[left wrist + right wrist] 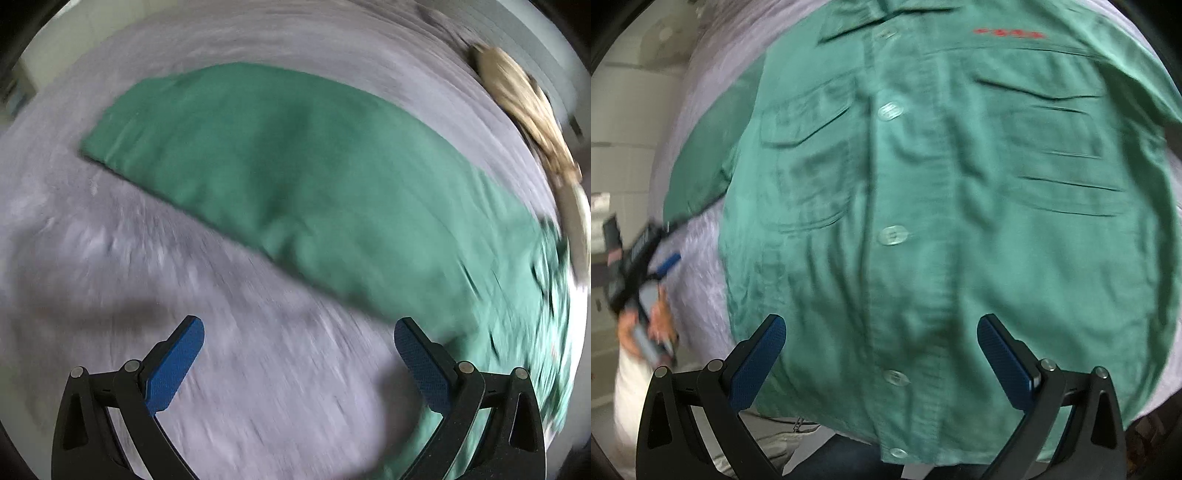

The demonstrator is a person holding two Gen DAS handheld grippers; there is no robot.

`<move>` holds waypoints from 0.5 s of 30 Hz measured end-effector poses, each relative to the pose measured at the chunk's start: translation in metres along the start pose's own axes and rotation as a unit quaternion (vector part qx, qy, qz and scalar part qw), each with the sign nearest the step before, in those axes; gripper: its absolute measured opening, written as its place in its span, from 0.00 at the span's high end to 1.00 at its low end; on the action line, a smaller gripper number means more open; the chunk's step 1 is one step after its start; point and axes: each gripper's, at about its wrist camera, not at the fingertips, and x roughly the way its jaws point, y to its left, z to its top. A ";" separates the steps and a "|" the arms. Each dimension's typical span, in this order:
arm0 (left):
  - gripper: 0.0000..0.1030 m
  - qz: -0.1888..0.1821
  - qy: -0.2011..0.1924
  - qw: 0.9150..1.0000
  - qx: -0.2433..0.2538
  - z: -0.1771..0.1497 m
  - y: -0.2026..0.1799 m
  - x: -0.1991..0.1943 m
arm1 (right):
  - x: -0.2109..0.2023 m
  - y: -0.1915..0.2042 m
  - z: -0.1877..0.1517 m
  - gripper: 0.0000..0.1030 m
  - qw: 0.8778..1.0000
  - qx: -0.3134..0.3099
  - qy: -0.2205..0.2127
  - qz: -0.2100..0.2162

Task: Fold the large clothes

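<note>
We have the green work shirt (923, 221) spread button-side up; left gripper (299, 332) and right gripper (882, 328) gape wide, empty. Next, we judge, grab a sleeve (280, 162).

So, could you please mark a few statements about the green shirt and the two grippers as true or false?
1. The green button-up shirt lies front side up, buttoned. True.
2. The right gripper is clamped on the shirt. False: its jaws stand open, holding nothing.
3. The left gripper is open above the grey fuzzy bedcover. True.
4. The red lettering sits at the hem. False: it is near the shoulder, above a chest pocket.
5. A beige crumpled garment lies beyond the green sleeve. True.
</note>
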 end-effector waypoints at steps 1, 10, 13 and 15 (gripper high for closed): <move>0.00 -0.004 -0.002 1.000 -0.007 0.007 0.007 0.008 | 0.007 0.006 0.000 0.00 1.000 -0.007 0.004 -0.002; 0.06 -0.047 -0.076 0.994 -0.070 0.064 0.050 0.022 | 0.033 0.042 0.009 0.00 0.999 -0.035 -0.004 -0.011; 0.77 -0.024 -0.078 0.995 -0.064 0.081 0.059 0.022 | 0.035 0.048 0.013 0.00 0.999 -0.038 -0.018 -0.005; 0.94 -0.052 -0.076 0.994 -0.066 0.084 0.064 0.018 | 0.036 0.050 0.015 0.00 0.999 -0.037 -0.024 -0.004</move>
